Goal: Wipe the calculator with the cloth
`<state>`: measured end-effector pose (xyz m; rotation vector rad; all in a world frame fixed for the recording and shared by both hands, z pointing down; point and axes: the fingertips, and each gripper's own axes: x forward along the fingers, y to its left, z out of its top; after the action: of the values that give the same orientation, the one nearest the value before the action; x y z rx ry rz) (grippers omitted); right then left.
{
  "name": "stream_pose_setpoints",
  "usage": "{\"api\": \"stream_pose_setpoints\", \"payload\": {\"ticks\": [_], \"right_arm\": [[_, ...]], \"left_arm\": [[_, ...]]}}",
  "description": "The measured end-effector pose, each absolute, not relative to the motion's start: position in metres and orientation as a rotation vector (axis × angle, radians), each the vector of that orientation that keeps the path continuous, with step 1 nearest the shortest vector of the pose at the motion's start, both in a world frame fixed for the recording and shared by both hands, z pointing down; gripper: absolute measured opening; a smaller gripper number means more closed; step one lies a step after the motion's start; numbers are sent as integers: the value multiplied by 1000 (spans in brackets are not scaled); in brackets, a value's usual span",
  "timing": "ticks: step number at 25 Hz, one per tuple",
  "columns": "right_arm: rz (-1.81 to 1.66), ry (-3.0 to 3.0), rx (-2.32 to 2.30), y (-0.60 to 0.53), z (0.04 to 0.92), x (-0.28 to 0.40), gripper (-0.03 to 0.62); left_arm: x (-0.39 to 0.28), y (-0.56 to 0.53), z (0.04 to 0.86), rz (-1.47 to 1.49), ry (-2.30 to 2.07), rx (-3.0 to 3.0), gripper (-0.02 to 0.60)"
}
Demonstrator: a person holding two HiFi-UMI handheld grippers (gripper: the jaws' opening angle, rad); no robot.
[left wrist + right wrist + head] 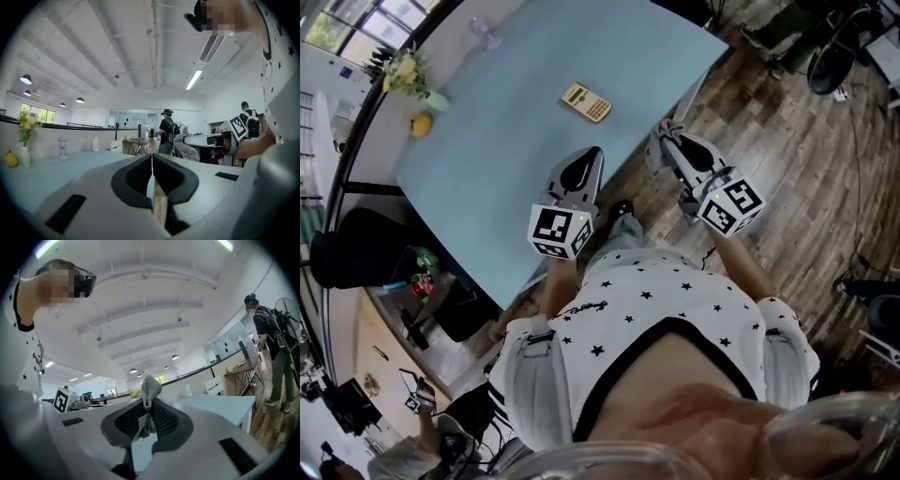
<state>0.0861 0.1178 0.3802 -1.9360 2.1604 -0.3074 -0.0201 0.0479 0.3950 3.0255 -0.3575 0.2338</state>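
A: The surface [487,141]?
B: Pale blue. The left tool [591,157] hangs over its near edge, jaws together on nothing. The right tool [667,139] is just off that edge, clamped on the cloth [656,155].
A: And the calculator [586,102]?
B: Flat on the surface, beyond both tools. Its long axis slants from upper left to lower right.

Tabletop [506,155] bare all round calculator [586,102]; open approach from its near edge. Vase [432,97], fruit [421,124], glass piece [484,34] stand well left of calculator.
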Motion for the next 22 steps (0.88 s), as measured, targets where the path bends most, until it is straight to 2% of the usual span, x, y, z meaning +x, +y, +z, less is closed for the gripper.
{"api": "stream_pose_setpoints", "payload": {"ticks": [11, 22], "right_arm": [[-307, 2170, -1959, 53, 380, 117, 44], [-363, 2286, -1852, -28, 390, 110, 44]], "left_arm": [[18, -19, 392, 182, -331, 3021, 31], [-4, -80, 398, 173, -498, 2976, 31]]}}
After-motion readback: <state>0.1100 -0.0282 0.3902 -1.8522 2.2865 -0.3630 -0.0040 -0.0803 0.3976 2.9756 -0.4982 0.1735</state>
